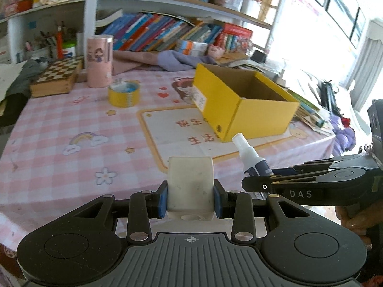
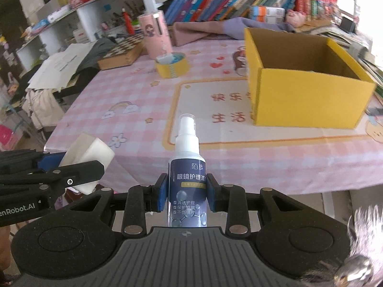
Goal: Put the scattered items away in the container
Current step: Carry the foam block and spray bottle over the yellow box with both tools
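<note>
A white rectangular block (image 1: 190,187) is clamped between the blue pads of the left gripper (image 1: 190,199), whose jaws are closed tight against its two sides. A spray bottle (image 2: 188,179) with a white nozzle and dark blue label is gripped the same way in the right gripper (image 2: 186,195), its nozzle pointing away from the camera. Both grippers are held side by side above the near edge of the table (image 1: 59,124), which is covered with a pink checked cloth. An open yellow cardboard box (image 2: 308,95) is seen farther back on the right; its visible interior looks bare. To the far left, a roll of yellow tape (image 1: 124,94) lies on the cloth, with a pink cylindrical container (image 1: 99,62) just behind it and a chessboard box (image 1: 57,77) to its left.
</note>
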The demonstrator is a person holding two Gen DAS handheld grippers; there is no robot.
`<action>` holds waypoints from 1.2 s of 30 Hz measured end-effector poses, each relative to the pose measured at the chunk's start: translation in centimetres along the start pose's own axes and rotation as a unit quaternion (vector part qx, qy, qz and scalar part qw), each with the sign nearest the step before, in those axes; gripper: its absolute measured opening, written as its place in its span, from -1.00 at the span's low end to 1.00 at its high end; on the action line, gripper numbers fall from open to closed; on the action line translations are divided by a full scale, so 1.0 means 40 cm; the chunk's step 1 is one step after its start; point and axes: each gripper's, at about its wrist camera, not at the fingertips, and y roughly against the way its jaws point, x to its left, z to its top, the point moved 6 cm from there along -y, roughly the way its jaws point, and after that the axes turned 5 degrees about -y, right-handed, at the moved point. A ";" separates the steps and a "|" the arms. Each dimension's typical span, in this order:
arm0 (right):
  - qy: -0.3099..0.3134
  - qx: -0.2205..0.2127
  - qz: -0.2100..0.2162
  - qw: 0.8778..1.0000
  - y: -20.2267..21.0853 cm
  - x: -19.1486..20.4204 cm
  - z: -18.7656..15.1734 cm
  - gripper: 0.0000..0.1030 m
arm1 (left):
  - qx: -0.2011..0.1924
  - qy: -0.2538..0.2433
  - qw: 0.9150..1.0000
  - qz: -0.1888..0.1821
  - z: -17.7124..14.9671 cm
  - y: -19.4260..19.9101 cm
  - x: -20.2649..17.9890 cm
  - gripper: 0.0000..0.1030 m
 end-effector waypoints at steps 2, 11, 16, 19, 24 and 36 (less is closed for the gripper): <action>-0.009 -0.002 -0.008 1.000 0.011 -0.018 -0.007 -0.41 | 0.003 -0.006 1.000 -0.009 0.000 -0.009 -0.014 -0.33; -0.043 -0.011 -0.041 0.998 0.047 -0.088 -0.028 -0.41 | 0.012 -0.036 0.998 -0.049 0.011 -0.044 -0.080 -0.33; -0.065 -0.019 -0.059 0.996 0.070 -0.130 -0.037 -0.41 | 0.015 -0.057 0.996 -0.071 0.023 -0.064 -0.126 -0.33; -0.077 -0.024 -0.068 0.994 0.084 -0.155 -0.042 -0.41 | 0.015 -0.069 0.994 -0.080 0.031 -0.074 -0.149 -0.33; -0.096 -0.032 -0.079 0.992 0.102 -0.192 -0.043 -0.41 | 0.017 -0.085 0.992 -0.093 0.046 -0.093 -0.181 -0.33; -0.116 -0.040 -0.097 0.988 0.121 -0.248 -0.034 -0.41 | 0.022 -0.108 0.987 -0.117 0.073 -0.137 -0.237 -0.33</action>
